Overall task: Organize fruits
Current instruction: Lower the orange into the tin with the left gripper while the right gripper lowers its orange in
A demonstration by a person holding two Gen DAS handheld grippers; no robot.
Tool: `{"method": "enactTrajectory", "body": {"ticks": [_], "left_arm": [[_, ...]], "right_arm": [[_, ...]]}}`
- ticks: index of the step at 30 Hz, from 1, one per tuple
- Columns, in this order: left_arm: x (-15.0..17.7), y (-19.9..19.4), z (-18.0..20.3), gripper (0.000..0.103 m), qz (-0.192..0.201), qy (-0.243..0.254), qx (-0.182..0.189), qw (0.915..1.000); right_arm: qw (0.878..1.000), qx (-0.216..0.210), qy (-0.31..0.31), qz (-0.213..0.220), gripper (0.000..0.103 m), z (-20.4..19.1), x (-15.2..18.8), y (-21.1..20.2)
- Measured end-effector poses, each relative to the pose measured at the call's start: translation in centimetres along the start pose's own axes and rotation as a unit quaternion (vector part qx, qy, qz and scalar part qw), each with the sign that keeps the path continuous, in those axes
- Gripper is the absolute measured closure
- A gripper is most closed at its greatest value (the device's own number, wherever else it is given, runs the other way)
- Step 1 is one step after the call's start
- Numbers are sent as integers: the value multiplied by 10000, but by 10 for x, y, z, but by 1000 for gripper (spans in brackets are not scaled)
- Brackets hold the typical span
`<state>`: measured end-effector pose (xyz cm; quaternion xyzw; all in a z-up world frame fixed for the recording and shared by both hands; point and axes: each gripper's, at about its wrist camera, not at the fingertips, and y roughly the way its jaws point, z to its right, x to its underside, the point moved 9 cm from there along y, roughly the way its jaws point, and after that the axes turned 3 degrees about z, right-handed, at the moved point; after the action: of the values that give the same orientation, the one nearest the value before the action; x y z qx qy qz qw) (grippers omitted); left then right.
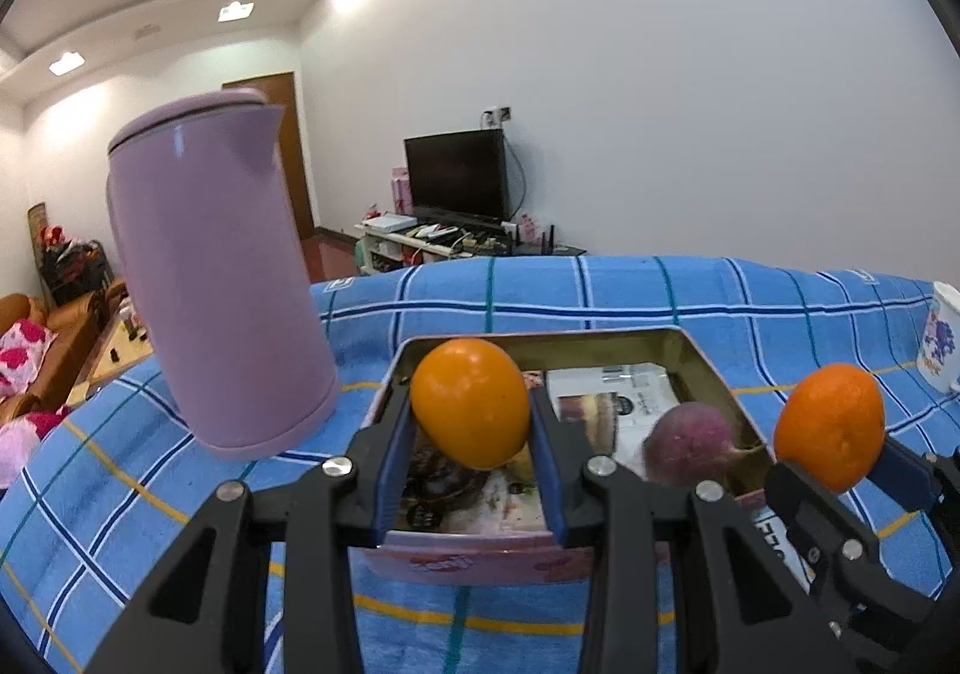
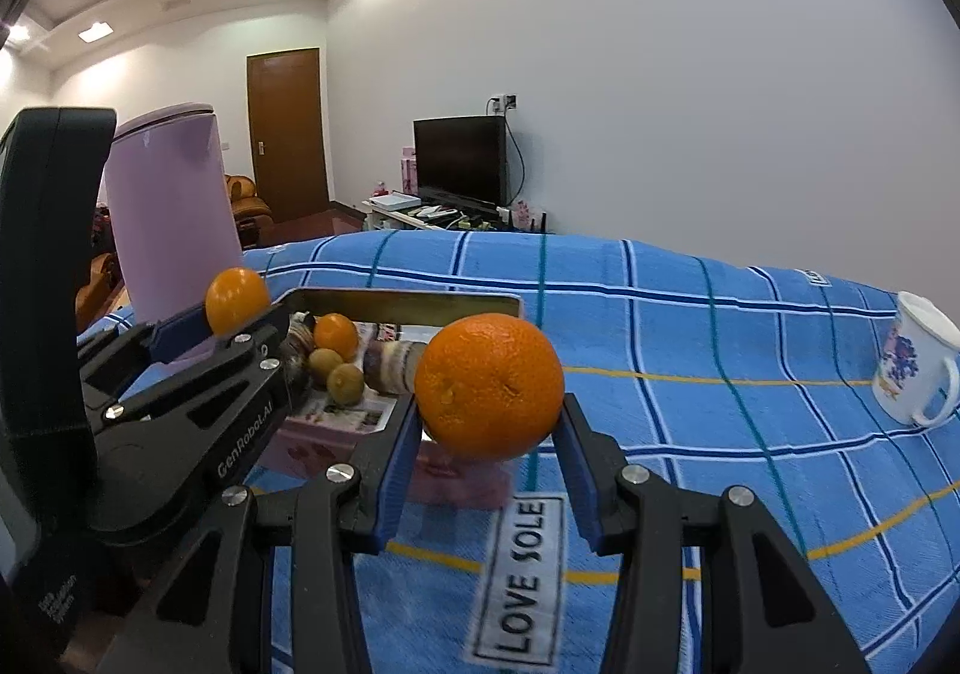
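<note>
Tongs first: left tongs [image 1: 471, 428] clamped on a smooth orange [image 1: 471, 409], blue pads pressed to both its sides; right tongs [image 2: 489, 422] clamped likewise on a rougher, dimpled orange [image 2: 489, 386]. Both fruits carried clear of the cloth, neither touching anything but the pads.

Step in hand, by judgement: carrying two oranges to the tin [image 1: 708, 368] for dropping in. Left orange hanging over the near left part of the open tin, above its printed floor. Right orange, seen from the left camera, hanging just beside the tin's right wall, apparently outside it; seen from the right camera, low over the tin's near right corner. Cannot tell for sure which side of the wall.

Inside the tin already: a purplish round fruit [image 1: 690, 437], a small orange fruit [image 2: 336, 335], two greenish-brown fruits [image 2: 336, 374] close together, and a white packet [image 1: 612, 392] lying flat at the back.

Further out: a lilac jug [image 1: 222, 278] standing just left of the tin, a white flowered mug [image 2: 918, 368] lying tilted well apart to the right, all on a counter under a blue checked cloth [image 2: 720, 350].

Next move, as a guess: lower the left orange into a bare patch of the tin floor and part the pads gently; bring the right orange over the wall toward the left before letting go. Care needed against rolling, round fruit on a slick tin, and against knocking the two sets of tongs together, close as they are.
</note>
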<state>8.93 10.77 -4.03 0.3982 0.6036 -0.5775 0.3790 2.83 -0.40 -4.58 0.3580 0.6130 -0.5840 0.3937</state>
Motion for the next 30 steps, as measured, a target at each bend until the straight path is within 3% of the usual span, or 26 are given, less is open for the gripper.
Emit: {"method": "enactTrajectory", "body": {"ticks": [11, 30], "left_arm": [[3, 9, -15, 64, -126, -224, -100, 9996], [3, 12, -20, 64, -133, -261, -161, 9994]], "right_arm": [[9996, -107, -89, 249, 56, -6, -6, 0], [9997, -116, -52, 230, 56, -8, -10, 5]]}}
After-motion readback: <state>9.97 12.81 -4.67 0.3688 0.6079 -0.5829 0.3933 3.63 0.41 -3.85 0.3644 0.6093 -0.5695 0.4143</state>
